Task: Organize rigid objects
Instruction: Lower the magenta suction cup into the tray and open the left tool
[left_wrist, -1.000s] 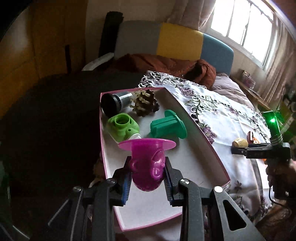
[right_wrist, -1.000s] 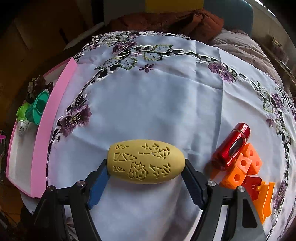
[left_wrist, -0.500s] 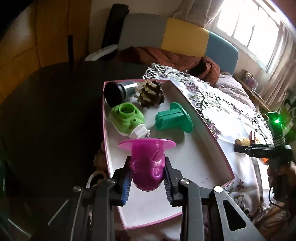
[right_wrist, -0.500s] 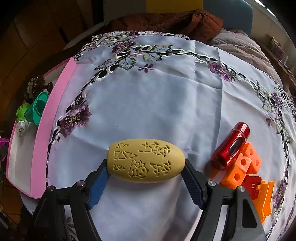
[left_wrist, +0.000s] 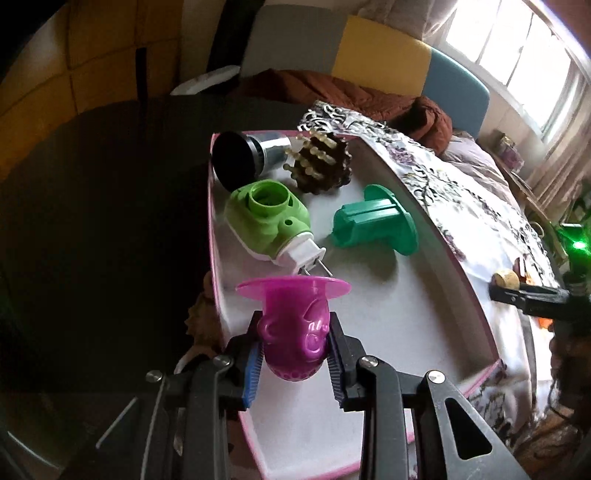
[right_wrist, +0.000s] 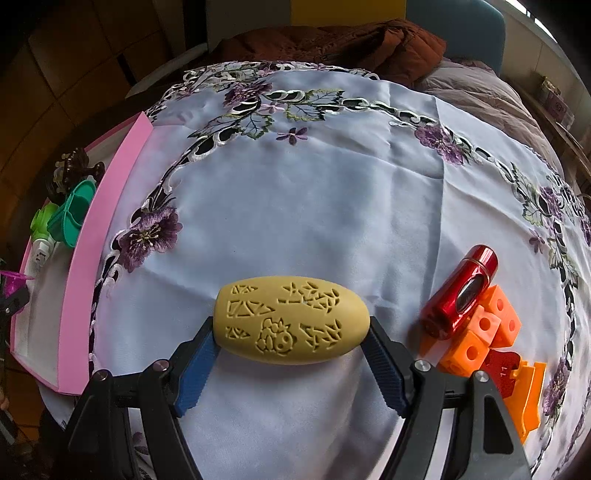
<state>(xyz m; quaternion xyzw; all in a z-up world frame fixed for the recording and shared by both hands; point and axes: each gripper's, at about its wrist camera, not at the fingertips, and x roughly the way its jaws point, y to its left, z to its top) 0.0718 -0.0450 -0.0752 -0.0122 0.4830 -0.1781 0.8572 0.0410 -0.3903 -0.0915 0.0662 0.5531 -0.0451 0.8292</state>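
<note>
Jaws of the left gripper (left_wrist: 294, 356) pinch a purple flanged cup (left_wrist: 294, 325), angled steeply down over the pink tray (left_wrist: 476, 328). The right gripper (right_wrist: 291, 354) clamps a yellow carved egg (right_wrist: 291, 319) endwise above the tablecloth (right_wrist: 314, 206). Only the right view shows the red flashlight (right_wrist: 460, 291) and orange blocks (right_wrist: 480, 332); only the left shows the tray's black-capped cylinder (left_wrist: 240, 158).

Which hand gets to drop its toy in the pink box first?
Probably the left. Its fingers already hold the purple toy right over the pink box. The right hand's yellow egg sits out over the tablecloth, beside the box.
</note>
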